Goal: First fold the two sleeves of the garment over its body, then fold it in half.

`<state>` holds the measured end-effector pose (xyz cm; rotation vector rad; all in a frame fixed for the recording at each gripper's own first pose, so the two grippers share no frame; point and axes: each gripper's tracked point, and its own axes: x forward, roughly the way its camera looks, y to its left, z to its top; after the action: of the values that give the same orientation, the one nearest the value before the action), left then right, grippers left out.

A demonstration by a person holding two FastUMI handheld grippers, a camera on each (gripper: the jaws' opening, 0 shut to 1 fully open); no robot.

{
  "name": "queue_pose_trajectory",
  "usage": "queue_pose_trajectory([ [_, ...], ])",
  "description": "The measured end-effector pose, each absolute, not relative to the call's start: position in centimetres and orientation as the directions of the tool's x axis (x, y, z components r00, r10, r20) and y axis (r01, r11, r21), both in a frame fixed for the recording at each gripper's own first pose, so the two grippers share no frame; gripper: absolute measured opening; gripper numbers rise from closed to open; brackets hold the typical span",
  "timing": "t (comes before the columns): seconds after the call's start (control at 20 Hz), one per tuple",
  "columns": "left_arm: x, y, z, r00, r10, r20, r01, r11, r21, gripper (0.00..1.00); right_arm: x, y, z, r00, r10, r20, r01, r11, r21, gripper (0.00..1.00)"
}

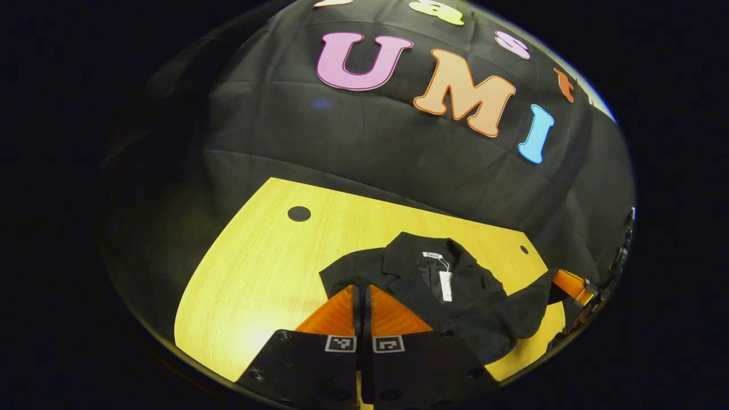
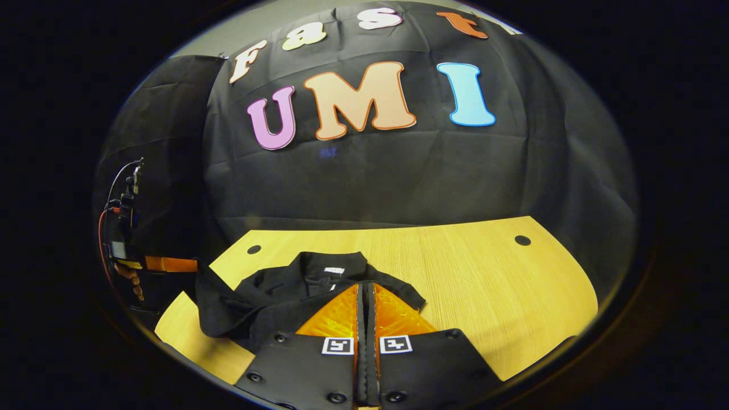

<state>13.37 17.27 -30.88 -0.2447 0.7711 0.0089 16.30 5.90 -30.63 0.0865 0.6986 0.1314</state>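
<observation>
A black collared garment [image 1: 455, 302] lies face up on the yellow wooden table [image 1: 267, 256], with a white tag [image 1: 445, 285] at its neck. My left gripper [image 1: 363, 289] is shut on the edge of one sleeve. In the right gripper view the same gripper [image 2: 191, 265] holds that sleeve up off the table at the garment's [image 2: 285, 290] left end. My right gripper [image 2: 367, 286] is shut, its tips on the other sleeve. In the left gripper view it [image 1: 561, 282] pinches that sleeve, which stretches out to the right.
The table [image 2: 484, 273] has bare wood to the right of the garment and small dark round holes [image 2: 522, 240] [image 1: 299, 213] near its back edge. A hand [image 2: 128, 279] and cables are behind the far gripper. The black cloth wall rises behind the table.
</observation>
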Motion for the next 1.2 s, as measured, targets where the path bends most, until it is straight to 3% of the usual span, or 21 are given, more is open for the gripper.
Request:
queue_pose_trajectory([
  [0.25,15.6,18.4,-34.0,0.690,-0.064,-0.721,-0.087,0.981,-0.171,0.00,19.0,5.9,-32.8,0.736,0.100,-0.669,-0.029,0.993,0.117,0.03],
  [0.3,16.0,18.8,-34.4,0.689,-0.044,-0.723,-0.094,0.984,-0.150,0.00,19.4,5.8,-33.1,0.735,0.085,-0.673,-0.013,0.994,0.112,0.00],
  [0.4,17.2,21.0,-33.9,0.725,0.061,-0.686,-0.138,0.989,-0.059,0.05,20.6,4.8,-32.5,0.768,0.007,-0.641,0.053,0.996,0.074,0.06],
  [0.55,20.9,21.7,-27.2,0.873,0.107,-0.475,-0.134,0.991,-0.023,0.71,22.4,5.1,-28.6,0.865,-0.028,-0.501,0.061,0.997,0.051,0.94],
  [0.6,21.0,21.5,-25.6,0.900,0.112,-0.422,-0.127,0.992,-0.006,0.94,21.9,5.2,-27.8,0.874,-0.032,-0.485,0.056,0.998,0.033,0.96],
  [0.8,19.4,19.9,-21.4,0.931,0.085,-0.354,-0.083,0.996,0.021,0.94,19.1,5.4,-26.1,0.885,-0.028,-0.465,0.025,1.000,-0.013,0.99],
  [1.2,10.5,16.9,-12.8,0.970,0.125,-0.206,-0.112,0.991,0.072,0.93,10.3,4.6,-18.9,0.952,0.021,-0.304,-0.030,0.999,-0.023,0.98],
])
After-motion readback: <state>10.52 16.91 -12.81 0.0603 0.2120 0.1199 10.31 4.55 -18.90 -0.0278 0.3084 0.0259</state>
